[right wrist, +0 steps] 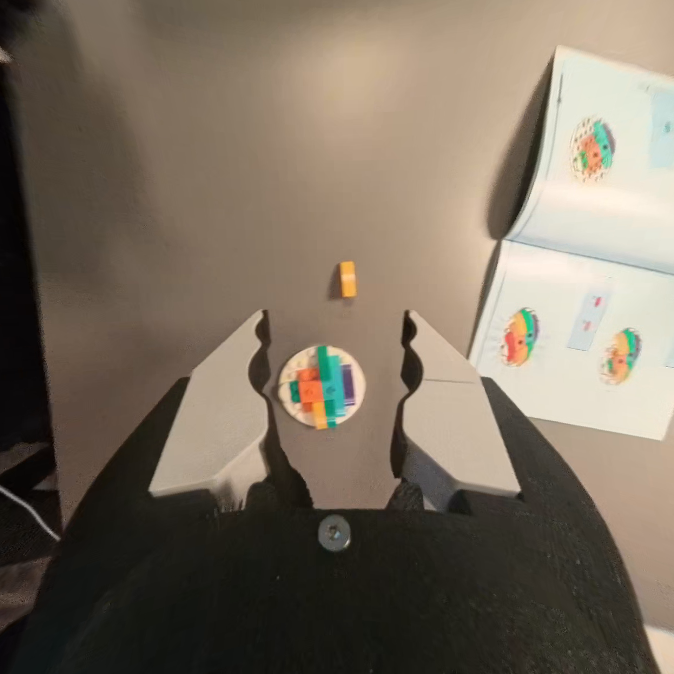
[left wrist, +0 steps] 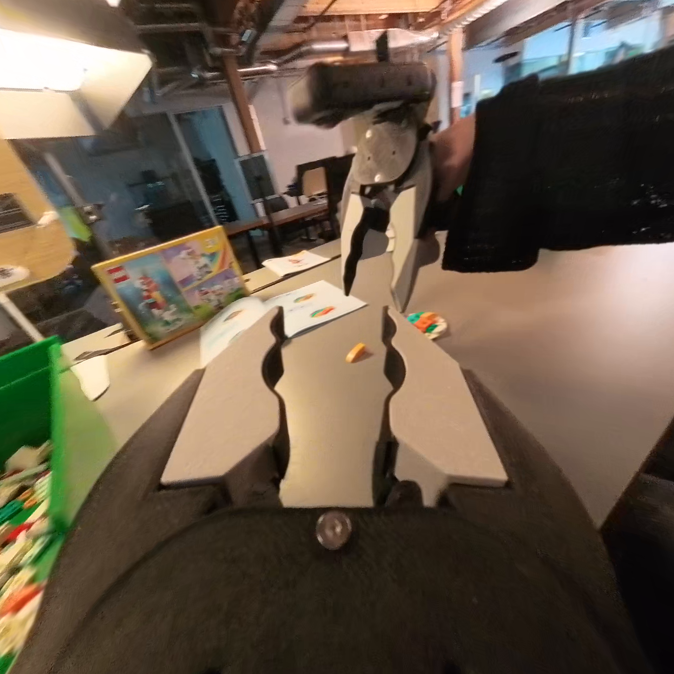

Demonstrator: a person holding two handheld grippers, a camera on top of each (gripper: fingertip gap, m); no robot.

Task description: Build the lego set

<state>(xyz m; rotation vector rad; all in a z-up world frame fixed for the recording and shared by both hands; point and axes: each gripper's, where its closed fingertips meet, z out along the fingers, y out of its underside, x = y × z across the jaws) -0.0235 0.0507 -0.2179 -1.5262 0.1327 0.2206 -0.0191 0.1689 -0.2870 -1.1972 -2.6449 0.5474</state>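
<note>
A round white lego plate (right wrist: 321, 386) carrying orange, teal, green, yellow and purple bricks lies on the grey table; it also shows in the left wrist view (left wrist: 427, 324). A loose yellow-orange brick (right wrist: 347, 279) lies just beyond it and shows in the left wrist view (left wrist: 356, 352) too. My right gripper (right wrist: 335, 315) is open and empty, pointing down with the round plate between its fingers, above it. It appears in the left wrist view (left wrist: 374, 301), hanging over the table. My left gripper (left wrist: 332, 312) is open and empty, low over the table, aimed toward the loose brick.
An open instruction booklet (right wrist: 591, 277) lies right of the plate, also in the left wrist view (left wrist: 291, 313). The lego box (left wrist: 171, 288) stands behind it. A green bin (left wrist: 29, 419) of several loose bricks sits at the left. A dark sleeve (left wrist: 569, 160) holds the right gripper.
</note>
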